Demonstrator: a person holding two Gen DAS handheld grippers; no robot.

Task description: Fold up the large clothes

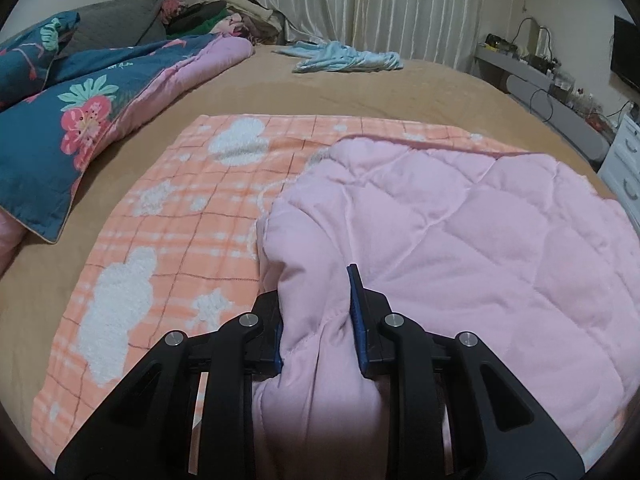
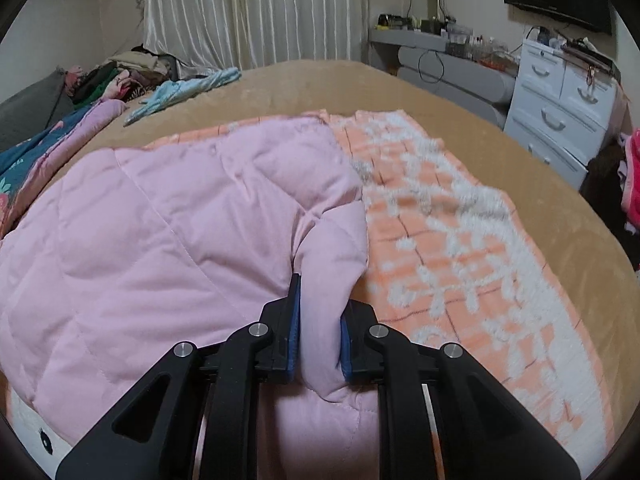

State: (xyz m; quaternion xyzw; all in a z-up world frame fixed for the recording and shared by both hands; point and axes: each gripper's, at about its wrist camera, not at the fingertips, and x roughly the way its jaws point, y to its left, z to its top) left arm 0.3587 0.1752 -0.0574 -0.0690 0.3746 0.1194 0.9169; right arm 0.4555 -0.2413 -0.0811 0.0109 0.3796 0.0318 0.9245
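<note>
A large quilted garment lies on the bed, orange plaid with white fluffy patches outside (image 1: 180,216) and pink quilted lining (image 1: 460,240) inside. Its near part is folded over, so the pink lining faces up over the orange side. My left gripper (image 1: 316,312) is shut on a bunched pink edge at the fold's left corner. My right gripper (image 2: 320,320) is shut on the pink edge (image 2: 328,248) at the fold's right corner, with the orange plaid side (image 2: 460,240) lying to its right. Both grippers hold the fabric a little above the bed.
The tan bed sheet (image 1: 320,92) stretches ahead. A blue floral duvet (image 1: 60,120) lies at the left, a light blue garment (image 1: 348,58) at the far side, a clothes pile (image 2: 124,72) near the curtain. A white drawer unit (image 2: 560,108) and grey shelf stand right of the bed.
</note>
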